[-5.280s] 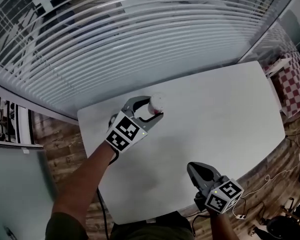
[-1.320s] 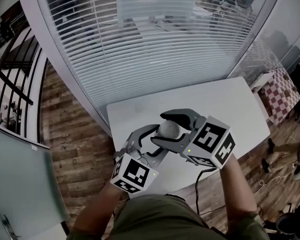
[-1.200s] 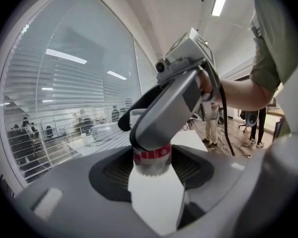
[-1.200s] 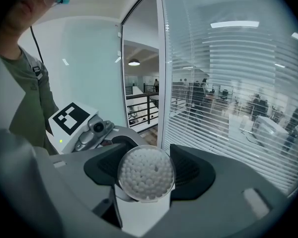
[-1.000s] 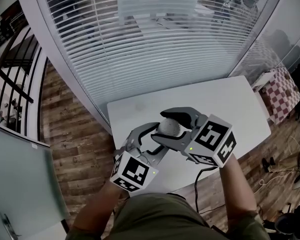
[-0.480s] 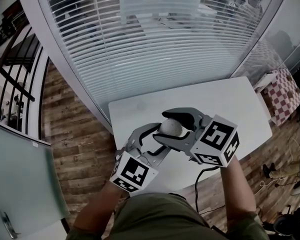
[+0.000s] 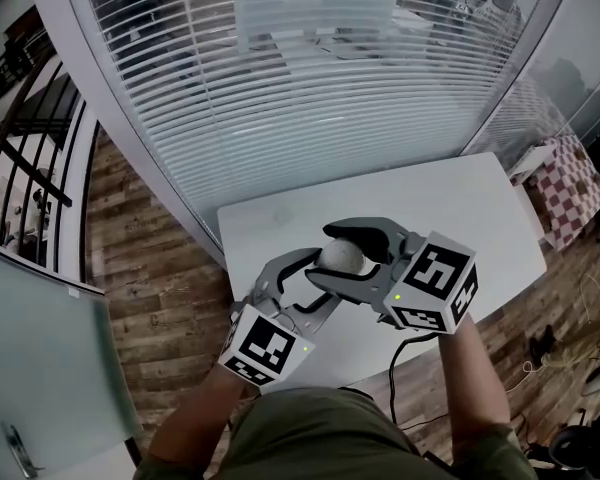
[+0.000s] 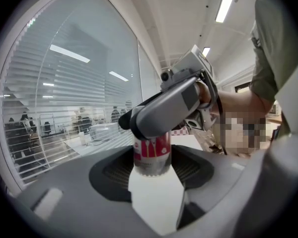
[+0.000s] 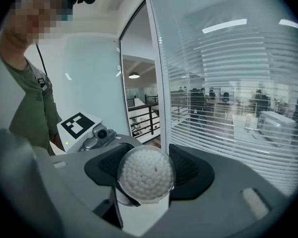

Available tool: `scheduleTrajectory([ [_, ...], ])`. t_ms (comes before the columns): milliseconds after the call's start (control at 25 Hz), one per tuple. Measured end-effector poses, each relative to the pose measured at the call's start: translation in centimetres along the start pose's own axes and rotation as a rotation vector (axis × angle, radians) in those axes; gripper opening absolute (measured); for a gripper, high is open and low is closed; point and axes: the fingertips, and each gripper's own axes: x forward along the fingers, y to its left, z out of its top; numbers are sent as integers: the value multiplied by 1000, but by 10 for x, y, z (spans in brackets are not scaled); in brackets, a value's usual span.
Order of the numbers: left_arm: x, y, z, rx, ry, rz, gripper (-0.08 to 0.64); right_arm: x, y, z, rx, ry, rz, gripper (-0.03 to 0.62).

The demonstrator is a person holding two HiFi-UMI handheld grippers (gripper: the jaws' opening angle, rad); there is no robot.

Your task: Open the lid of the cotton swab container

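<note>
Left gripper clamps the cotton swab container around its red-and-white label, print unreadable; right gripper grips the lid.

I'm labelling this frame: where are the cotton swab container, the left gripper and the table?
cotton swab container [image 9: 145,173]: right gripper view, its round, swab-filled top.
left gripper [image 8: 152,163]: left gripper view, midway between its fingertips.
table [image 7: 460,203]: head view, bare far-right part of its top.

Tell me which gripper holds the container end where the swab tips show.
The right gripper, clamped on the top end of the container; the left gripper holds its red-labelled body below.
</note>
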Motion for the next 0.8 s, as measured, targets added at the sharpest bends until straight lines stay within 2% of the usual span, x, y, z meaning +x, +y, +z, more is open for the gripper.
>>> scheduleTrajectory([
  [440,0,3,-2,-6,2,0,242,2,-2,1,17,-10,21,275],
  [800,2,4,4,-13,-27,-2,241,-5,-5,13,52,-81,32,275],
])
